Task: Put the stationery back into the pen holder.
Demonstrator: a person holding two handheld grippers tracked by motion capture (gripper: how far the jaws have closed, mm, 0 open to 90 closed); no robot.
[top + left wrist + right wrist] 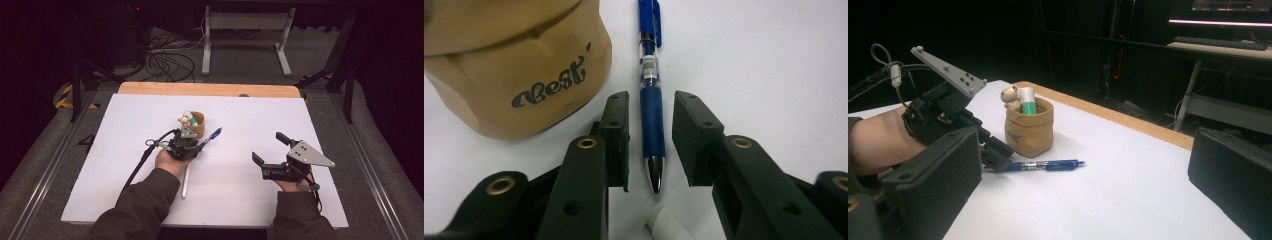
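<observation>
Black pads of the left hand-held gripper [651, 142] straddle the slim blue plastic ballpoint pen [652, 112] lying on the table beside a tan paper pouch [519, 65], not yet pinching. Light, stiff, slippery; its rubbery grip sleeve looks the best hold.

High view sits above the near edge of the table [150, 110], looking forward and down, fairly far off. Left gripper view is super close, low on the surface, facing the tan pouch [519, 65] with the blue pen [651, 100] just beside it. Right gripper view looks across from farther away, sharing that same pouch [1029, 131] and pen [1048, 164]
</observation>
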